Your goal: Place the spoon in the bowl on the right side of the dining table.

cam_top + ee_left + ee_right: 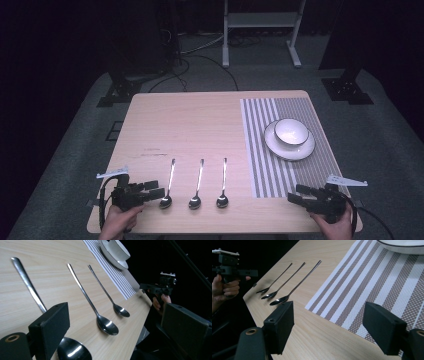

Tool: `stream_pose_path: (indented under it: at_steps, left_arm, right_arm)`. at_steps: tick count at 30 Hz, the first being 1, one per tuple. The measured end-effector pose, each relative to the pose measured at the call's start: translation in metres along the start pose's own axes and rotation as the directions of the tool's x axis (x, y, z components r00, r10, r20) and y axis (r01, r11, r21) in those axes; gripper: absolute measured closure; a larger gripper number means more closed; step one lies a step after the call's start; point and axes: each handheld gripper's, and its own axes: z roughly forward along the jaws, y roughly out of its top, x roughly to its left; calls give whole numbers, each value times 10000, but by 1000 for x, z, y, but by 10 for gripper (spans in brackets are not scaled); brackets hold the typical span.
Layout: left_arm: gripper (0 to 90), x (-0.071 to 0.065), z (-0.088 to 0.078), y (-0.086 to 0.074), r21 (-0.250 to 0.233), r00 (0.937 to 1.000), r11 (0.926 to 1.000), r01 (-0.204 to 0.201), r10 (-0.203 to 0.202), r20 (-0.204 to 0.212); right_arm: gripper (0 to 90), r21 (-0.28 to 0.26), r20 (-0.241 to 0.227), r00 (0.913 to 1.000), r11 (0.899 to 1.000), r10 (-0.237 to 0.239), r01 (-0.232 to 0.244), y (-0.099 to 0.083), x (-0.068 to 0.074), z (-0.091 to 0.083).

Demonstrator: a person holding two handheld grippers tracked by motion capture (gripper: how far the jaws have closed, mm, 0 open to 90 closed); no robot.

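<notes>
Nearby, three spoons (197, 183) between both grippers, bowl (291, 131) on plate (280, 148), striped placemat (265, 165).

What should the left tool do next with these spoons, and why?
Probably ease the left tool a little forward and down to close on the nearest spoon. Its jaws are open beside that spoon's bowl, nothing is held yet, and the right tool waits open over the striped mat.
</notes>
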Motion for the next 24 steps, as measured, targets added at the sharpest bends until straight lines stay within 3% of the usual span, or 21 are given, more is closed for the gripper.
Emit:
stream_pose_path:
  at_steps: [14, 24]
  left_arm:
    - [68, -13, 34, -2, 757, 9973, 9970, 142, -196, 703]
    - [68, -22, 62, -6, 1461, 9929, 9892, 68, -240, 1163]
  right_arm:
    - [240, 30, 12, 10000, 10000, -10, 10, -1, 0, 1]
    - [240, 57, 21, 10000, 10000, 2, -2, -1, -1, 2]
